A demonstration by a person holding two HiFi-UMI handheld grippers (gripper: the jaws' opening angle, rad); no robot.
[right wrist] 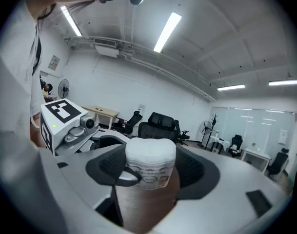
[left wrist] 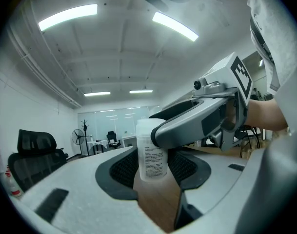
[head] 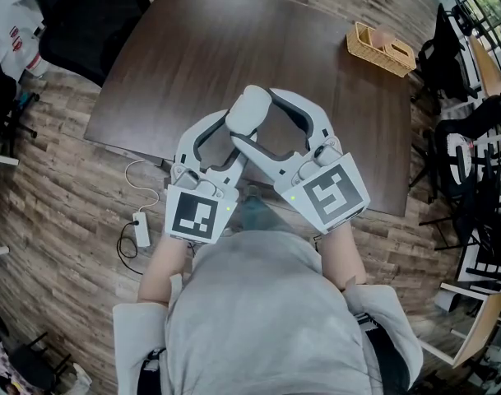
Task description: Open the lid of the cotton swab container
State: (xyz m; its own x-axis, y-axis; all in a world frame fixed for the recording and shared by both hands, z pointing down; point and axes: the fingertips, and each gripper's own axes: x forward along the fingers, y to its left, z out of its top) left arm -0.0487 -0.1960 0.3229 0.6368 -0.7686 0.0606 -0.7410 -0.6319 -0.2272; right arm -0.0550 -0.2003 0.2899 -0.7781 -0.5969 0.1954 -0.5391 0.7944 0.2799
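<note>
I hold the white cotton swab container (head: 248, 109) in the air above the dark table (head: 192, 56), with both grippers meeting on it. In the left gripper view, the labelled container (left wrist: 152, 152) stands upright between the pads of my left gripper (left wrist: 153, 168), which is shut on its body. One jaw of the right gripper (left wrist: 187, 126) crosses in front of its top. In the right gripper view, the white lid (right wrist: 150, 152) fills the gap of my right gripper (right wrist: 150, 173), which is shut on it. A left fingertip (right wrist: 126, 177) shows in front. The lid sits on the container.
A wicker basket (head: 380, 49) stands at the table's far right corner. A white power strip (head: 141, 230) with its cable lies on the wooden floor to the left. Black office chairs (head: 90, 19) stand beyond the table's left corner, and more chairs (head: 472, 138) crowd the right side.
</note>
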